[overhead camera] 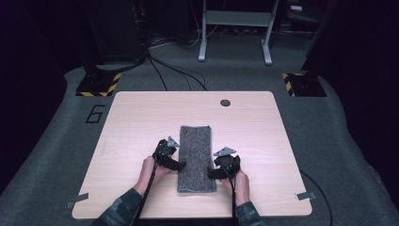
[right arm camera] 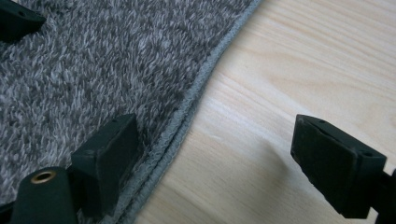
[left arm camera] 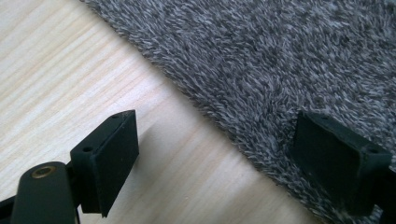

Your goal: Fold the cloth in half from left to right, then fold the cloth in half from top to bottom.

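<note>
I have a grey shaggy mat (overhead camera: 195, 157) lying flat near the middle of the wooden surface (overhead camera: 131, 117), long side running away from me. The left tongs (left arm camera: 215, 154) stand spread astride the mat's left edge, one jaw over pile, one over wood, pinching nothing. The right tongs (right arm camera: 215, 158) stand spread the same way astride its stitched right hem (right arm camera: 187, 116). I judge the mat light, soft and floppy; I'd pinch the edges. There are no containers here.
</note>
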Demonstrator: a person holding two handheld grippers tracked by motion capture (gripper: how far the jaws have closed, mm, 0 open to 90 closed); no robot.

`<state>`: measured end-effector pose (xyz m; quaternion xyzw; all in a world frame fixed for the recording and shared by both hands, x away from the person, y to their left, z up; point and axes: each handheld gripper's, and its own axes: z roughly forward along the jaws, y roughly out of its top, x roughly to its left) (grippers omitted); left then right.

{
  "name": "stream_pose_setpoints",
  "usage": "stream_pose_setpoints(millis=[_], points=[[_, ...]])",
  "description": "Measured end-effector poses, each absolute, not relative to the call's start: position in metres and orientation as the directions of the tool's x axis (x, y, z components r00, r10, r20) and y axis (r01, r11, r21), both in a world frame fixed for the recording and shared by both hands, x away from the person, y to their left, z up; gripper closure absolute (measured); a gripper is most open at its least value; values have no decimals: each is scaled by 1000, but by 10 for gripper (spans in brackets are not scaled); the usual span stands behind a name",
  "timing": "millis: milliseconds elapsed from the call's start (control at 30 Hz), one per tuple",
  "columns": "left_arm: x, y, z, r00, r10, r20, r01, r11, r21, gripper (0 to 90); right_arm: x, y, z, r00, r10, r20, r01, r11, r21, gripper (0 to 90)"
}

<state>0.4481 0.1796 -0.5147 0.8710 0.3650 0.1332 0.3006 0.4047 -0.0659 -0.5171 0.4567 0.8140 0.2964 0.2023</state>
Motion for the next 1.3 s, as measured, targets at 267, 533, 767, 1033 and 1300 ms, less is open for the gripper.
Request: stream_pose_setpoints(millis=[267,533,767,1033,1300], points=[[447,177,-515,702,712,9,554,-553,623,143,404,-72,-518,-514,856,-57,616,414,670,144],[449,184,-505,693,720,-22,558,-517,649,122,409,-76,-505,-527,850,-12,608,387,693,141],[475,192,-498,681,730,-59,567,-475,673,113,434,-78,-489,-545,838,29,606,369,705,139],[508,198,-491,654,751,-96,593,-430,681,90,469,-73,-480,-548,835,45,615,366,699,91],[537,194,-487,631,771,-90,607,-417,676,91,508,-67,-480,-539,841,51,631,364,685,74]])
